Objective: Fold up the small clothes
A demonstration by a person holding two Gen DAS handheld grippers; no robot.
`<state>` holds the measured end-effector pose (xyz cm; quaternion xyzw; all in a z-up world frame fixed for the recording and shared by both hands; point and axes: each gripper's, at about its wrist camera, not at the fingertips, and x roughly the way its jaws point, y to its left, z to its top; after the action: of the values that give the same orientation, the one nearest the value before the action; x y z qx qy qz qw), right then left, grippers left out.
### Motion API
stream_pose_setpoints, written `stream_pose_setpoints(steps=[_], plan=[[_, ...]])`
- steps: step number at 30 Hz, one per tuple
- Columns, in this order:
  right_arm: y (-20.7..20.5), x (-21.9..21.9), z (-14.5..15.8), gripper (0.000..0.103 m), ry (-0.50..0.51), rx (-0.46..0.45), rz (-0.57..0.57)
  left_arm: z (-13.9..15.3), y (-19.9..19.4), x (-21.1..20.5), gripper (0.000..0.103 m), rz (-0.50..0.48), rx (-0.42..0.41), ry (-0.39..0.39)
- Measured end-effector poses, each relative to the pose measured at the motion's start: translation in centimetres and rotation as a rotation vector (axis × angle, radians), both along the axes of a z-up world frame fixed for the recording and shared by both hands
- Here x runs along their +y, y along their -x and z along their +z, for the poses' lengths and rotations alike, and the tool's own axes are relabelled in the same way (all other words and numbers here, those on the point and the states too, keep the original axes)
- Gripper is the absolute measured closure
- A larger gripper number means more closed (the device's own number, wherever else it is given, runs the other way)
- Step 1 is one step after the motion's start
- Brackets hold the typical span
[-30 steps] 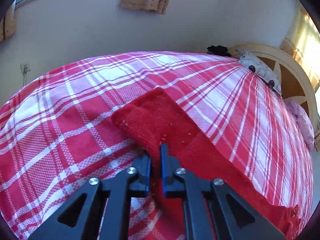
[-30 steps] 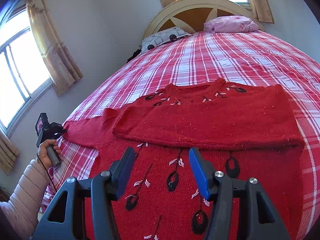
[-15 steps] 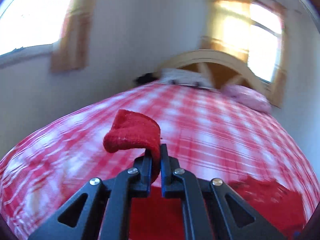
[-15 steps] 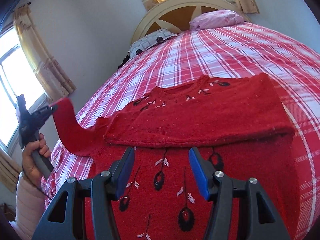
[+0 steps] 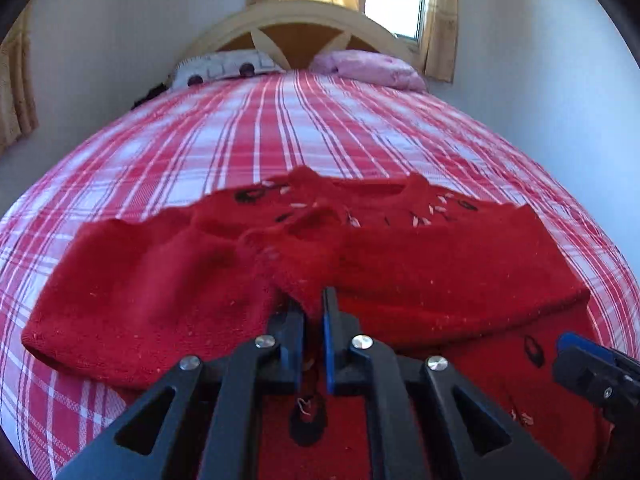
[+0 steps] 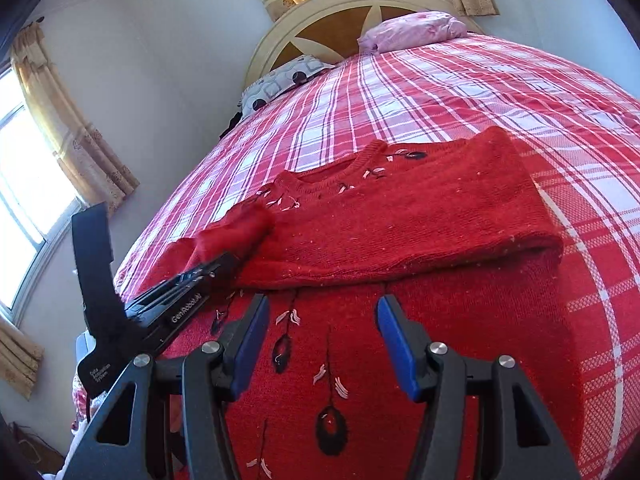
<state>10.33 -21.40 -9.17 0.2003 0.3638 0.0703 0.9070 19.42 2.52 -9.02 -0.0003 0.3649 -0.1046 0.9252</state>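
Note:
A red knit sweater (image 6: 400,216) with black and white leaf motifs lies on the plaid bed; it also shows in the left wrist view (image 5: 440,256). One sleeve lies folded across the chest. My left gripper (image 5: 314,308) is shut on the cuff of the other sleeve (image 5: 288,264) and holds it over the sweater's body. The sleeve's upper part (image 5: 140,288) drapes to the left. In the right wrist view the left gripper (image 6: 224,264) shows at the left with the red cuff (image 6: 244,228). My right gripper (image 6: 320,340) is open and empty just above the sweater's lower front.
The bed has a red and white plaid cover (image 5: 280,128). A patterned pillow (image 5: 224,66) and a pink pillow (image 5: 368,68) lie by the cream headboard (image 5: 296,24). Windows with curtains stand behind the headboard and at the left (image 6: 72,140).
My left gripper lifted the sleeve cuff off the bed and swung it right, over the sweater's body. My right gripper stayed open and moved slightly closer to the sweater.

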Motion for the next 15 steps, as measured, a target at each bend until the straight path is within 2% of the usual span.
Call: stream_pose_setpoints(steps=[1, 2, 3, 5, 6, 8, 9, 10, 12, 15], plan=[[-0.1, 0.1, 0.1, 0.045, 0.001, -0.001, 0.004, 0.4, 0.1, 0.3, 0.089, -0.006, -0.003, 0.008], [-0.3, 0.1, 0.2, 0.045, -0.007, -0.002, 0.01, 0.8, 0.3, 0.5, 0.078, -0.012, 0.0, 0.011], [-0.6, 0.0, 0.3, 0.045, -0.019, -0.003, 0.018, 1.1, 0.6, 0.7, 0.057, -0.015, 0.006, 0.012], [-1.1, -0.2, 0.7, 0.045, -0.039, -0.006, 0.025, 1.9, 1.7, 1.6, 0.032, -0.01, 0.012, 0.018], [-1.6, -0.4, 1.1, 0.045, -0.058, -0.01, 0.03, 2.1, 2.6, 2.0, 0.027, -0.003, 0.001, 0.025], [-2.7, -0.5, 1.5, 0.042, -0.107, -0.01, 0.052, 2.5, 4.4, 3.3, 0.02, 0.004, -0.024, 0.051], [-3.5, -0.5, 1.7, 0.033, -0.145, -0.004, 0.072, 2.9, 5.0, 4.0, 0.017, 0.018, -0.035, 0.053], [-4.5, -0.3, 1.7, 0.029, -0.18, 0.003, 0.088, 3.1, 5.5, 4.8, 0.016, 0.043, -0.047, 0.046], [-6.4, 0.4, 1.3, 0.029, -0.194, 0.015, 0.119, 3.0, 5.7, 6.2, 0.016, 0.098, -0.061, 0.029], [-9.2, 1.8, 0.0, 0.029, -0.157, 0.045, 0.116, 3.0, 5.5, 8.7, 0.016, 0.187, -0.049, 0.042]])
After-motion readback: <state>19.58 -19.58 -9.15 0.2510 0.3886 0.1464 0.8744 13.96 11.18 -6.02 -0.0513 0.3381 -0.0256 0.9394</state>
